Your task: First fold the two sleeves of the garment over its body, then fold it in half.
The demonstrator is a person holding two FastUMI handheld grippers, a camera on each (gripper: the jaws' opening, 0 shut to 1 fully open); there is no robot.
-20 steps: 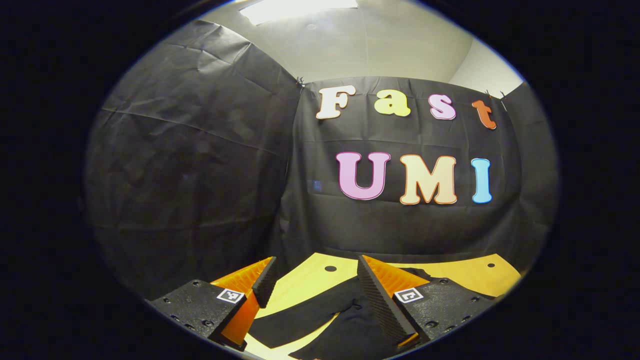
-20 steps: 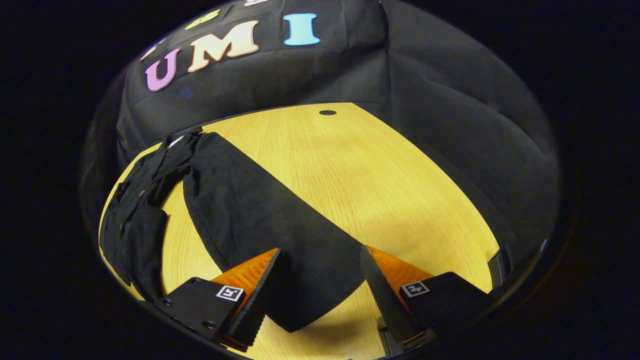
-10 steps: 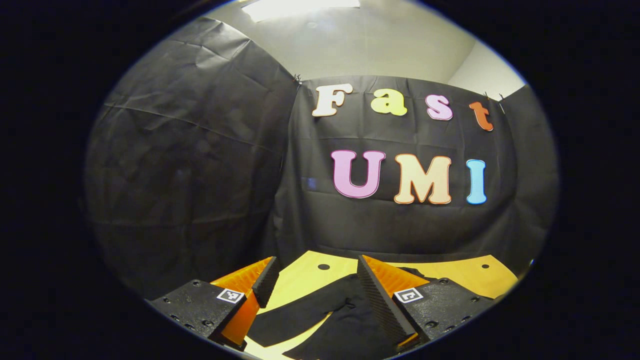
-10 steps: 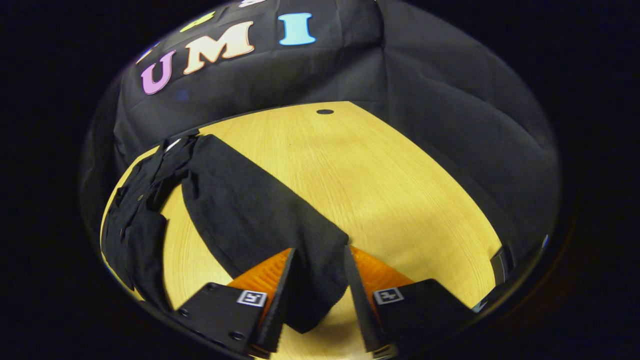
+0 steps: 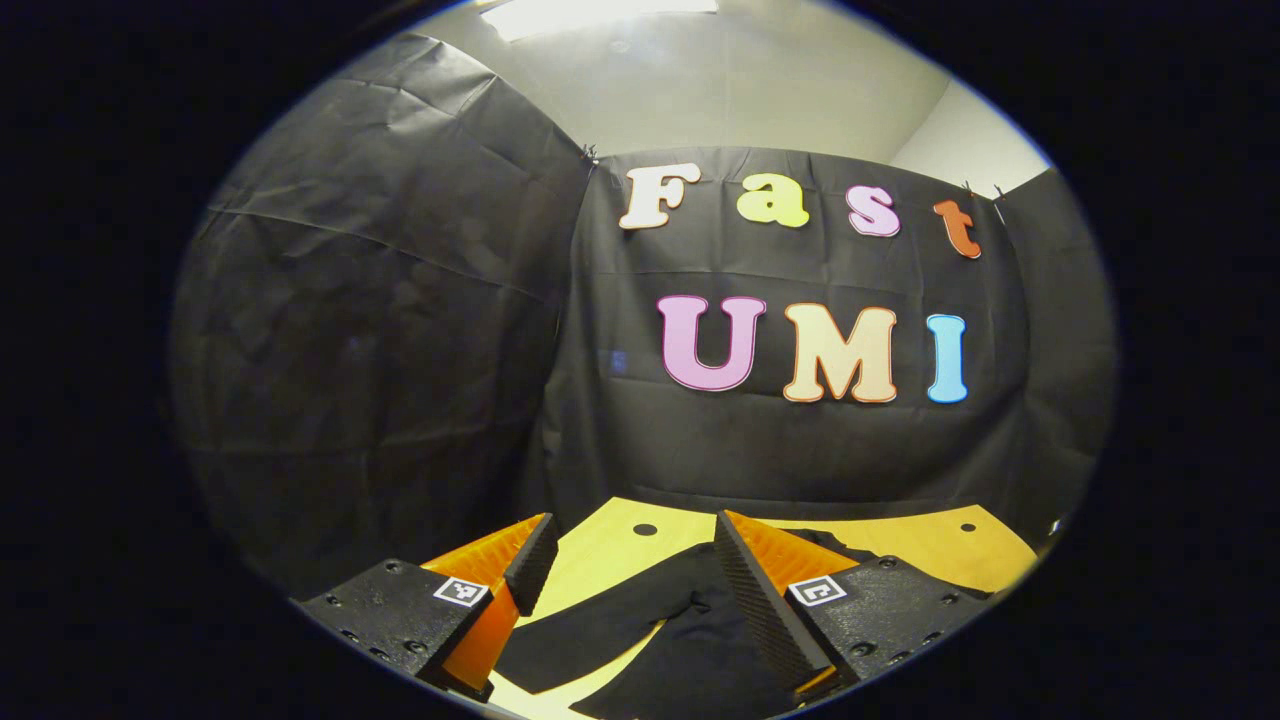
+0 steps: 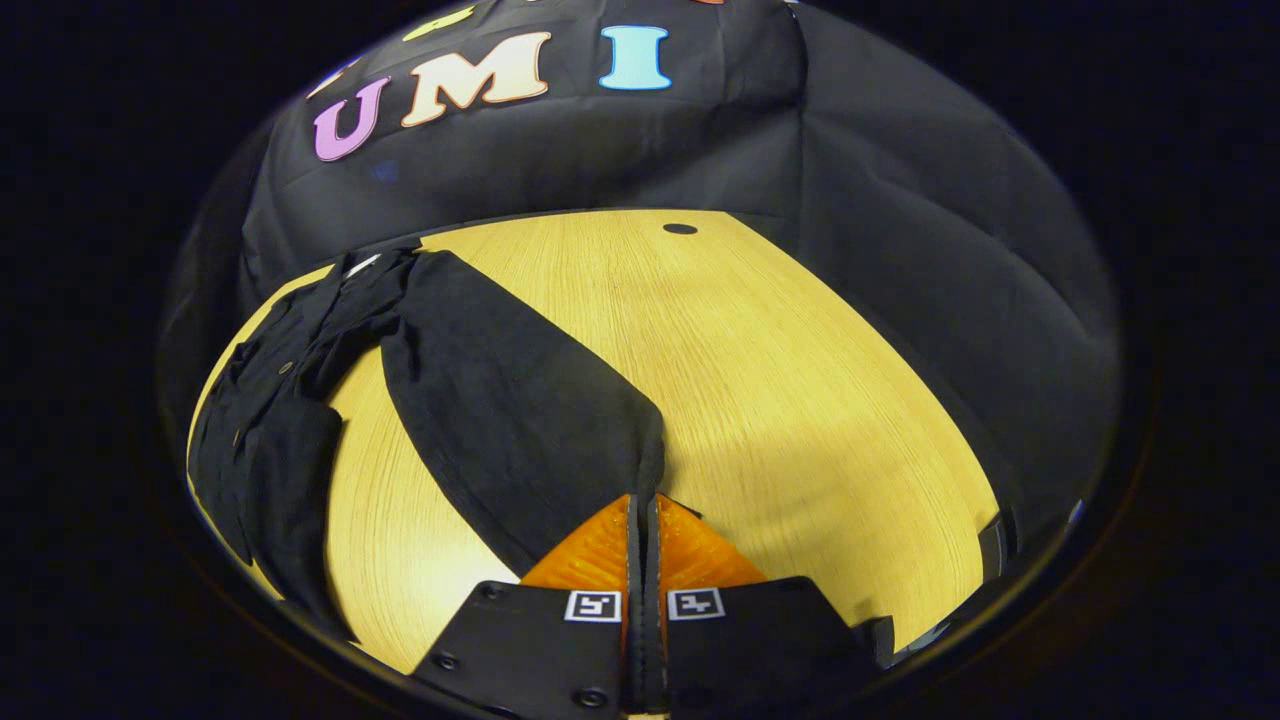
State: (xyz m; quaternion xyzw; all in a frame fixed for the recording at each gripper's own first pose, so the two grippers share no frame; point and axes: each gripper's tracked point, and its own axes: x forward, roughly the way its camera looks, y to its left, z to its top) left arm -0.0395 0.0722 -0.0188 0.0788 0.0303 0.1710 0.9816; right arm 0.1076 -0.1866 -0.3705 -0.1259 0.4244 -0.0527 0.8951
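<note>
A black garment (image 6: 300, 400) is lying on a wooden table (image 6: 780, 380), its body bunched at the table's far left. The right gripper (image 6: 643, 520) is pinching the cuff end of one long sleeve (image 6: 510, 400). The left gripper (image 5: 630, 570) is hovering with fingers apart above the garment. The cloth looks soft, light and limp, best gripped at cuffs.

Black garment (image 6: 270, 420) lies flat on table, unfolded; sleeve (image 6: 500, 400) extends toward 5 o'clock, end pinched.

No readable text, square coded tags on hand-held grippers
</note>
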